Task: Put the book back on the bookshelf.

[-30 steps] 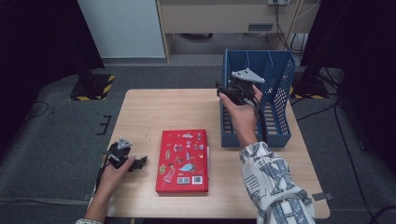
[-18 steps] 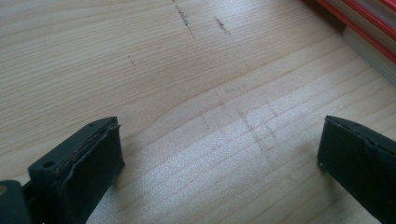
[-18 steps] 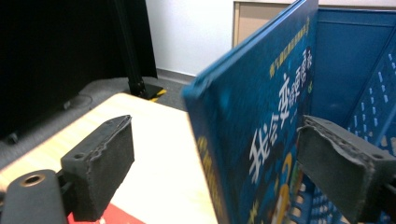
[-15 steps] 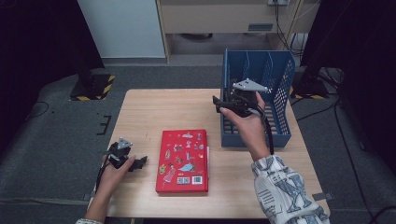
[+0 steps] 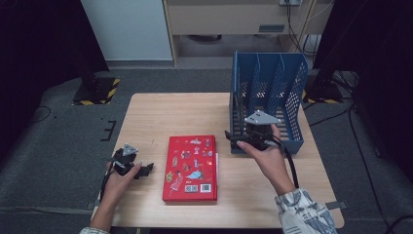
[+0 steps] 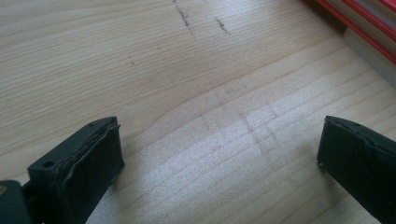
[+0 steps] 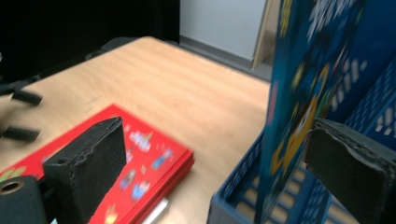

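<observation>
Right gripper (image 5: 233, 138) has dropped toward the red book (image 5: 191, 167), fingers just spreading, empty; its own view reveals a blue book (image 7: 299, 116) racked.

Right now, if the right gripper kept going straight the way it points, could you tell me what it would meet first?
Probably the red picture book lying flat on the wooden table; the right gripper points toward it with open, empty jaws, though depth is hard to judge.

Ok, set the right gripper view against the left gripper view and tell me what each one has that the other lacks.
Right gripper view alone: a blue picture book standing upright in the blue file rack, the red book's illustrated cover, and the other tongs farther off across the table.

Left gripper view alone: dark scuff marks on the bare wood, and the red book's stacked page edges from the side.

Both share: the wooden table, the red book, and open tongs with nothing between the pads.
</observation>
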Available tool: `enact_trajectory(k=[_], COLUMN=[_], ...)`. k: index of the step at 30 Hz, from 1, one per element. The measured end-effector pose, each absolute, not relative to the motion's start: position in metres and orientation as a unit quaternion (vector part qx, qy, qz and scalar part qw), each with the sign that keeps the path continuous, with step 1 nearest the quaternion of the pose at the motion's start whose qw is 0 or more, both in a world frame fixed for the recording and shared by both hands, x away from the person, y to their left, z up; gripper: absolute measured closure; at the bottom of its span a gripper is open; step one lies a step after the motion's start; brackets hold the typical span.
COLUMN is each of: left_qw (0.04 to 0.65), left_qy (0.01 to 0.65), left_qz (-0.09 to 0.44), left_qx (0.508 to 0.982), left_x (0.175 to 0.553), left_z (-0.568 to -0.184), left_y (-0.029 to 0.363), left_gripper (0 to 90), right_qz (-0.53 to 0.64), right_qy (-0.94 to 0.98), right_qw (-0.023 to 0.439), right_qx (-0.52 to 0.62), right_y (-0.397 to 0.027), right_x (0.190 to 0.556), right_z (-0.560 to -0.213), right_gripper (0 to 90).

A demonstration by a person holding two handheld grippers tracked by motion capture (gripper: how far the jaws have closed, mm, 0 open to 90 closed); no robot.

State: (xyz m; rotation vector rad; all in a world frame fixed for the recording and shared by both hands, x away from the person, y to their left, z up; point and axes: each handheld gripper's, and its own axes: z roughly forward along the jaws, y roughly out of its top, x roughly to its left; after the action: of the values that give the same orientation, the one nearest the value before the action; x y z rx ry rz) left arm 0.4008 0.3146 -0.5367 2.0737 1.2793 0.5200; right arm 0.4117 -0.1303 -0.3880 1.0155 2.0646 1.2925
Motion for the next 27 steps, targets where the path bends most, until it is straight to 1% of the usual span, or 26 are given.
enact_trajectory(k=[5,15,19,21,24,27], left_qw=[0.319,0.319,0.318,0.315,0.319,0.335], left_qy=[0.487,0.484,0.477,0.479,0.478,0.479], left_qz=[0.198,0.197,0.19,0.19,0.192,0.193], left_qx=[0.789,0.791,0.797,0.797,0.796,0.788], left_x=[0.401,0.396,0.396,0.397,0.398,0.396], left_z=[-0.537,-0.537,-0.536,-0.535,-0.532,-0.526], left_y=[0.315,0.305,0.301,0.3,0.299,0.3], left_gripper=[0.0,0.0,0.0,0.3,3.1,3.5], right_qz=[0.479,0.461,0.462,0.465,0.456,0.444], right_qy=[0.761,0.777,0.784,0.791,0.804,0.818], right_qw=[0.222,0.209,0.196,0.179,0.162,0.137], right_qx=[0.377,0.375,0.365,0.356,0.346,0.338], right_y=[-0.139,-0.143,-0.136,-0.129,-0.118,-0.106], right_x=[0.396,0.373,0.368,0.366,0.366,0.367], right_z=[-0.412,-0.443,-0.449,-0.453,-0.462,-0.472], right_gripper=[8.3,12.2,12.5,11.8,11.4,11.6])
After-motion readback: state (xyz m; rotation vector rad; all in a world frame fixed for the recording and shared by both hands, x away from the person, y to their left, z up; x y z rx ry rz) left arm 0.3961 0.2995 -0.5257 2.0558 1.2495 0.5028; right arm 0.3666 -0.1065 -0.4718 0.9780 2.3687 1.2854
